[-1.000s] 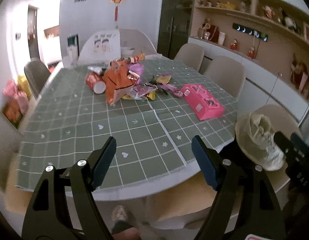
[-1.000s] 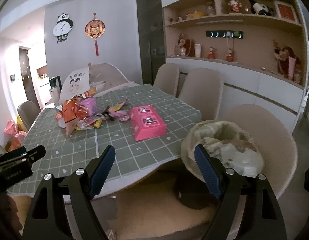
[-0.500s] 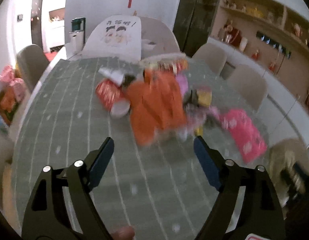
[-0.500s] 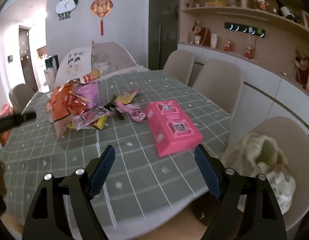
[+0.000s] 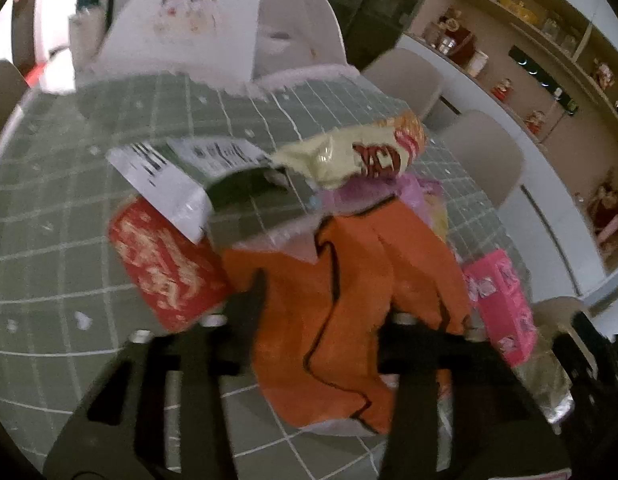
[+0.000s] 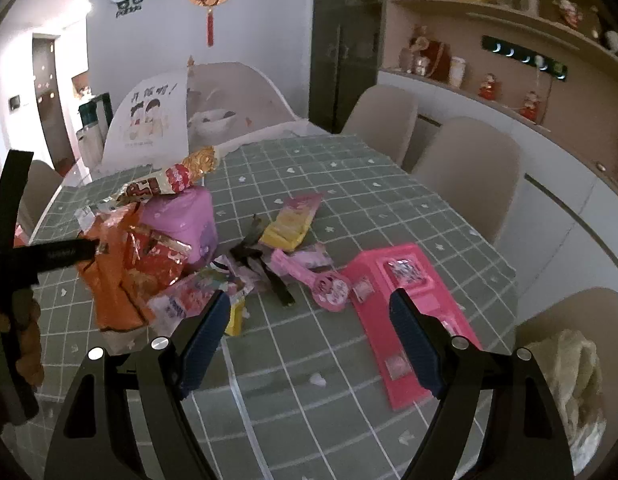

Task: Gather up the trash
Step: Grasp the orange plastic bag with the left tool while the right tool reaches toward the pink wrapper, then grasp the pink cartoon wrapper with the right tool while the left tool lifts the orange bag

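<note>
Now left gripper (image 5: 321, 312) closing, jaws either side of orange wrapper (image 5: 349, 312); view blurred, cannot tell if pads press yet. Orange wrapper lies in trash heap on green checked tablecloth (image 6: 389, 200), red cup (image 5: 165, 268) just beside, yellow snack bag (image 5: 349, 156) on top. Right gripper (image 6: 309, 332) spread wide, empty, above cloth between heap and pink box (image 6: 401, 300). Cream-lined bin (image 6: 573, 380) off table edge, right.

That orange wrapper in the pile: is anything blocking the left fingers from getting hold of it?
Nothing visible does. The left gripper is closing with the orange wrapper already between its fingers. The red cup lies just beside its left finger, outside the gap.
</note>
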